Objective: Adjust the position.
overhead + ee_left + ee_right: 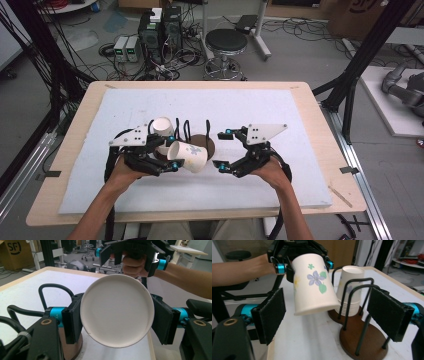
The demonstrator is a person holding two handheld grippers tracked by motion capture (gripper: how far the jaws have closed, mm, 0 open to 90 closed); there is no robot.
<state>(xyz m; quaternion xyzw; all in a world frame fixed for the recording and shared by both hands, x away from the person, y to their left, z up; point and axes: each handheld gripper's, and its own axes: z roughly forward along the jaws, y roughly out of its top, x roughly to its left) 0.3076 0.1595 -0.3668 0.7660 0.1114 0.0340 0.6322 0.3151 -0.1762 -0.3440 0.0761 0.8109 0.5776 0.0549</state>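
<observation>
A white paper cup with a blue flower print (189,156) (313,283) lies tilted on its side above the mat, and my left gripper (174,152) (116,320) is shut on it. The cup's round base (116,310) sits between the black jaws in the left gripper view. Behind it, a stack of the same cups (162,128) (350,288) stands upside down in a black wire holder with a brown round base (206,145) (362,343). My right gripper (220,150) (327,315) is open just right of the held cup, its pads (270,315) holding nothing.
A white mat (260,107) covers most of the wooden table (80,117). Beyond the far edge stand a black stool (226,42) and computer boxes with cables (160,30). Dark frame posts (350,85) rise at both sides.
</observation>
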